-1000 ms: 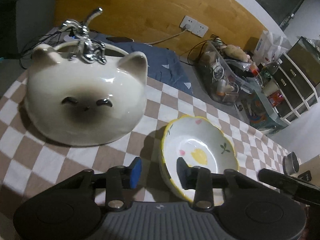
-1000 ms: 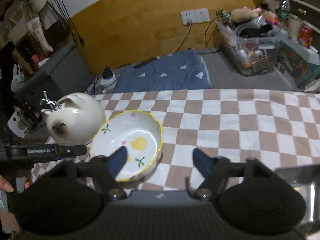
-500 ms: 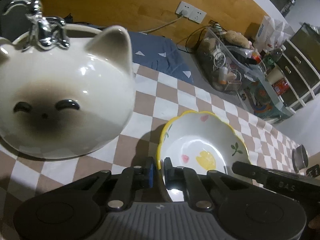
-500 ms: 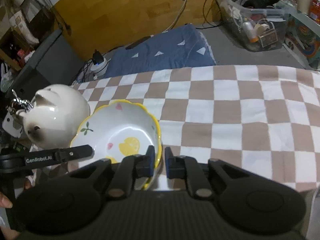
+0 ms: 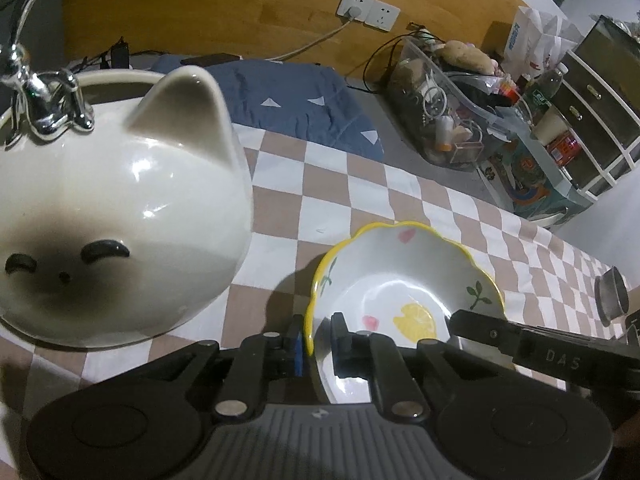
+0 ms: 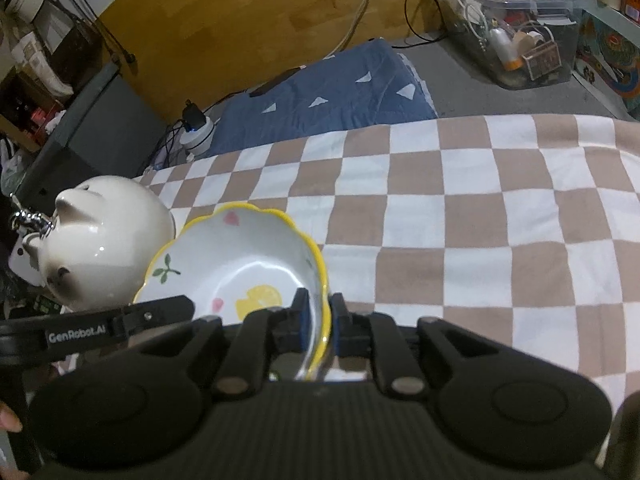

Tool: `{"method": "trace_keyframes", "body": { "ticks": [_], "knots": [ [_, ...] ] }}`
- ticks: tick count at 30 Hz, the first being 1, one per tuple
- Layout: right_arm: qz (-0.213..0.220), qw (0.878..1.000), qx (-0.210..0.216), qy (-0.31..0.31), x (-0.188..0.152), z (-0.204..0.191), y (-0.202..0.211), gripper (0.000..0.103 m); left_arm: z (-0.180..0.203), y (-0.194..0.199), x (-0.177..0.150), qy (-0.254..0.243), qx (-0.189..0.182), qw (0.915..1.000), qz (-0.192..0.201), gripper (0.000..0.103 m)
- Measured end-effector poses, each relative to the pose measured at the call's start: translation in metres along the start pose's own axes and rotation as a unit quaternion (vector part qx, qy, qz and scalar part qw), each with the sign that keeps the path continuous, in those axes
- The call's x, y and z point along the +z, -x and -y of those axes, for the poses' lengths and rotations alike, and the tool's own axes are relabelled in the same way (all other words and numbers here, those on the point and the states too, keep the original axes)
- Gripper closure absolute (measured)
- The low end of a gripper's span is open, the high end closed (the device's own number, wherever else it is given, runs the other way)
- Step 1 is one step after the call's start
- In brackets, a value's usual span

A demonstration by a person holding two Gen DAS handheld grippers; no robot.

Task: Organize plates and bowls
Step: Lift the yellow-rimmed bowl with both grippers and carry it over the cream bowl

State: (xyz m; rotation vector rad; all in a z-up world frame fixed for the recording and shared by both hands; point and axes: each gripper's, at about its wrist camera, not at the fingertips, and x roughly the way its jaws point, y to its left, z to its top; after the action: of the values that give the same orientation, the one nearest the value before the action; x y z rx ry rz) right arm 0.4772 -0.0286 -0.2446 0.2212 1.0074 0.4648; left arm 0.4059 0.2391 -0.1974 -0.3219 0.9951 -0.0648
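A white bowl with a wavy yellow rim and fruit drawings [image 5: 404, 280] [image 6: 240, 264] is held above the checked tablecloth [image 5: 360, 196] [image 6: 480, 208]. My left gripper [image 5: 316, 340] is shut on the bowl's left rim. My right gripper [image 6: 320, 320] is shut on its right rim. A large white cat-face bowl [image 5: 112, 208] [image 6: 100, 240] sits to the left of it, with a chrome ornament [image 5: 44, 108] on its far edge.
A blue cushion [image 5: 288, 104] [image 6: 332, 100] lies on the floor beyond the table's far edge. A clear bin of clutter [image 5: 452, 112] [image 6: 516, 28] stands at the back right. A metal cup [image 5: 610, 296] sits at the right.
Both grippers shut on opposite rims of the yellow-rimmed bowl. The bowl has lifted and moved left, closer to the cat-face bowl.
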Motion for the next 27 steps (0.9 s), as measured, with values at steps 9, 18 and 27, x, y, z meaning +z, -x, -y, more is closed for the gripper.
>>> {"method": "trace_keyframes", "body": {
  "ticks": [9, 18, 27],
  "knots": [
    [-0.017, 1.000, 0.006, -0.007, -0.017, 0.006, 0.014, 0.090, 0.010, 0.019, -0.030, -0.004, -0.006, 0.9999, -0.007, 0.090],
    [-0.023, 1.000, 0.018, 0.002, -0.038, -0.001, 0.045, 0.090, 0.022, 0.058, -0.049, 0.001, -0.004, 0.9999, 0.012, 0.090],
    [0.009, 1.000, 0.024, 0.017, -0.060, -0.013, 0.103, 0.091, 0.050, 0.112, -0.077, -0.011, -0.012, 0.9991, 0.039, 0.090]
  ]
}}
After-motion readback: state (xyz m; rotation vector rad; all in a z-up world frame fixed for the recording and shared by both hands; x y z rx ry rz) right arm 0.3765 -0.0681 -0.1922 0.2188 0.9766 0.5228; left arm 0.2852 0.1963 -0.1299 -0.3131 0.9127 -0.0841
